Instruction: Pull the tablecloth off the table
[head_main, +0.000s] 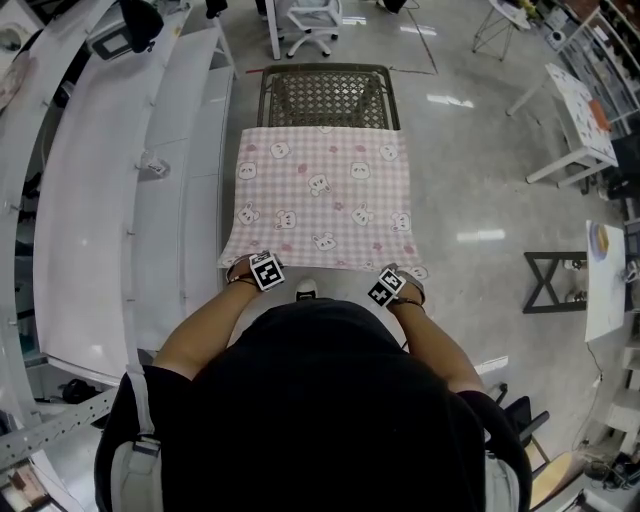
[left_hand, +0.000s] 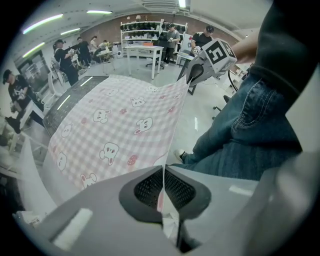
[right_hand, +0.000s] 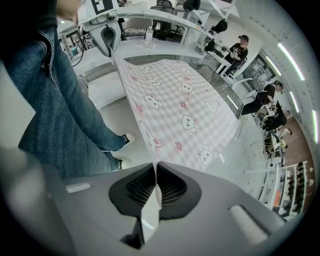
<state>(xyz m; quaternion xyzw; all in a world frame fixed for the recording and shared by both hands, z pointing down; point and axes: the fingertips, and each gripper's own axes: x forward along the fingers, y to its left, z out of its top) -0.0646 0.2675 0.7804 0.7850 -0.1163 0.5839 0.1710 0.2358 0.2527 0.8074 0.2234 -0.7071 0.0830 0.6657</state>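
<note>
Two handheld grippers meet the near edge of a pink-and-white checked fabric tablecloth with cartoon animal prints (head_main: 322, 195) in the head view. The left gripper (head_main: 254, 268) is at its near left corner and the right gripper (head_main: 394, 277) at its near right corner. The cloth lies over a dark table with a metal mesh top (head_main: 328, 95), whose far end is bare. The near edge is stretched between the two tools, just in front of the person's black top (head_main: 310, 400).

Seen from the left gripper view, the left gripper (left_hand: 162, 192) has its jaws pressed together on the cloth's hem. The tablecloth (left_hand: 120, 130) runs from there to the right gripper (left_hand: 194, 76), which pinches the other corner. Blue jeans (left_hand: 250, 125) fill the right side.

From the right gripper view, the right gripper (right_hand: 156, 187) is likewise clamped on the cloth's edge, with fabric between its pads. The tablecloth (right_hand: 180, 110) spreads away taut to the left gripper (right_hand: 107, 37).
</note>
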